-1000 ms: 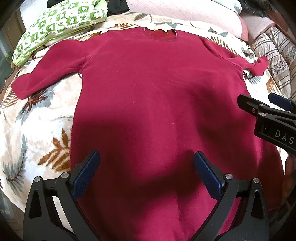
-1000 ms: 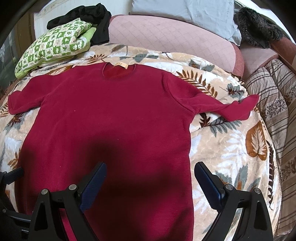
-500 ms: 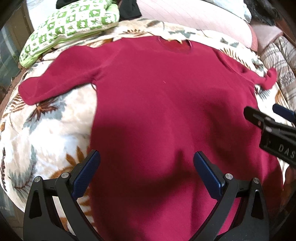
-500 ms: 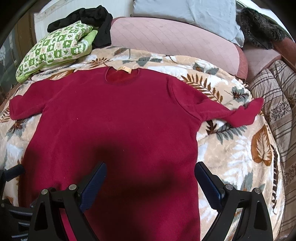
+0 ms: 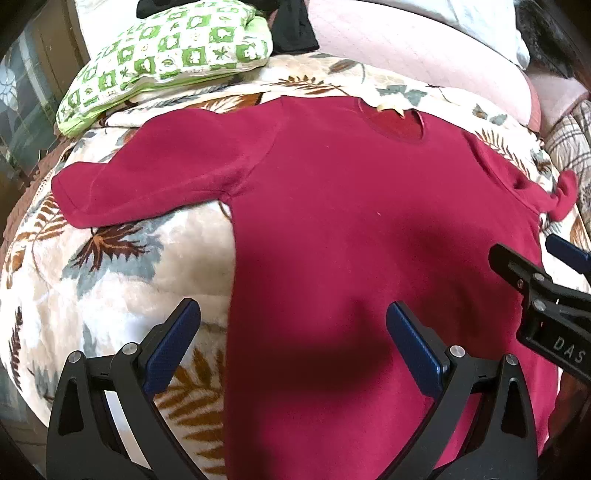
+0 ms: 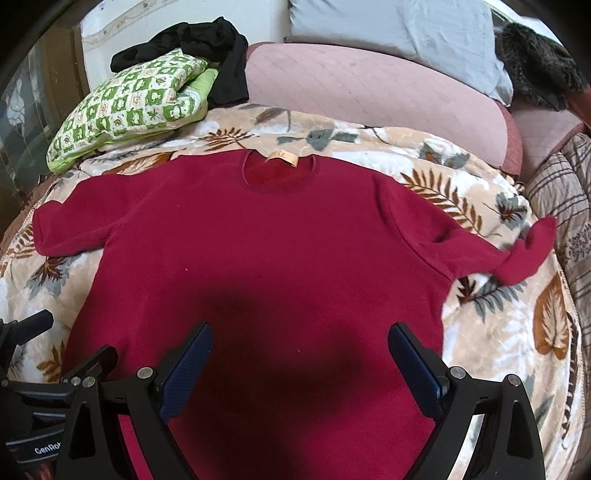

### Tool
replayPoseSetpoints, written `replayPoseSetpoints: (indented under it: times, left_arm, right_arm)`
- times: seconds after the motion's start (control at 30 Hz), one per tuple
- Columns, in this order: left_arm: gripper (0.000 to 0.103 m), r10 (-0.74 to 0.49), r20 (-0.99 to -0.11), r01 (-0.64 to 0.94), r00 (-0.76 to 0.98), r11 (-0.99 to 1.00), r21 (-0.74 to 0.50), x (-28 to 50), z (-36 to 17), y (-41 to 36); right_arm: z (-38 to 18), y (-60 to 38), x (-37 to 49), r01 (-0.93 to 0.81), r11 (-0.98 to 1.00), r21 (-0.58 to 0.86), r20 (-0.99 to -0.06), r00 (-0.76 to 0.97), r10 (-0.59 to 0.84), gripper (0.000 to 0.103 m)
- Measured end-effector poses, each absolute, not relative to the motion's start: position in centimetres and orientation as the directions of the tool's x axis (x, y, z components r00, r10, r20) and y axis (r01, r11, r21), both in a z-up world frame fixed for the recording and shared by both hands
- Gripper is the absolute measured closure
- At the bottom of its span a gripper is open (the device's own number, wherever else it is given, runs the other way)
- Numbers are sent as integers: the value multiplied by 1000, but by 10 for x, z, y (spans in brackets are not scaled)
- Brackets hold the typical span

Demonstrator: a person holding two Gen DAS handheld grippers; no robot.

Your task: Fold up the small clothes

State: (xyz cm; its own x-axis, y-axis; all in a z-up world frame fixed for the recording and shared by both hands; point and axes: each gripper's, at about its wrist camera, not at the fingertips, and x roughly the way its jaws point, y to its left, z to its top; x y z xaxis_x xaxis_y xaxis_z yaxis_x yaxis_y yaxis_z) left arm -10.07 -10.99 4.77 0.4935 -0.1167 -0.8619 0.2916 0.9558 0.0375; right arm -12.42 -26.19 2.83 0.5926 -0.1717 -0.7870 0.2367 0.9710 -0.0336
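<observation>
Hovering over the lower half of a red shirt (image 5: 351, 229), the left gripper (image 5: 293, 336) has its jaws spread wide with nothing between them; its 9 o'clock finger sits above the blanket (image 5: 122, 280), its 3 o'clock finger above the shirt, so the shirt's side edge runs up between them. The right gripper (image 6: 299, 354) likewise hangs with jaws spread and empty, both blue pads over the shirt's shaded lower body.

In the left view the right gripper (image 5: 535, 273) enters at 3 o'clock, pointing toward 10 o'clock, with white letters "DAS" on its black body. In the right view the left gripper's body (image 6: 33, 387) shows at 8 o'clock, with a partial mark reading "GenRo".

The shirt lies flat and face up on a leaf-print blanket on a bed, neck toward 12 o'clock, with a tan label (image 6: 283, 158) at the collar; any print on it is too small to read. One sleeve stretches out toward 9 o'clock; the other reaches 3 o'clock, its cuff crumpled.

Farther out, a green-and-white pillow (image 6: 125, 107) lies at 10 o'clock with black cloth (image 6: 210, 48) draped behind it. A pink cushion (image 6: 369, 88) runs across 12 o'clock, and a grey pillow (image 6: 399, 33) lies beyond it.
</observation>
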Motion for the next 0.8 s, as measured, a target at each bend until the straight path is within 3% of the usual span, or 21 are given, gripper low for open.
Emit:
replayPoseSetpoints:
  times: [0.33,0.53,0.7,0.8]
  left_arm:
    - [1,-153,-862,192,484,979,-66,-67,57,-70]
    - [1,-121,-849,44,514,992,-115,-39,68,-12]
    - [1,-29,-840,-28,542,998,-52,-15,70,29]
    - [1,-19,-834,-101,552,991,-89,3,71,68]
  right_arm:
    - [22,-249,-102,192,981,-8,-785,607,-125,9]
    - [21,-224,-78,121,993,-2,-759,646,-80,9]
    - [10,-205,-58,70,997,-32,-783,619,-69,9]
    - [7,-198,-54,48,998,-45,-789,611,-65,9]
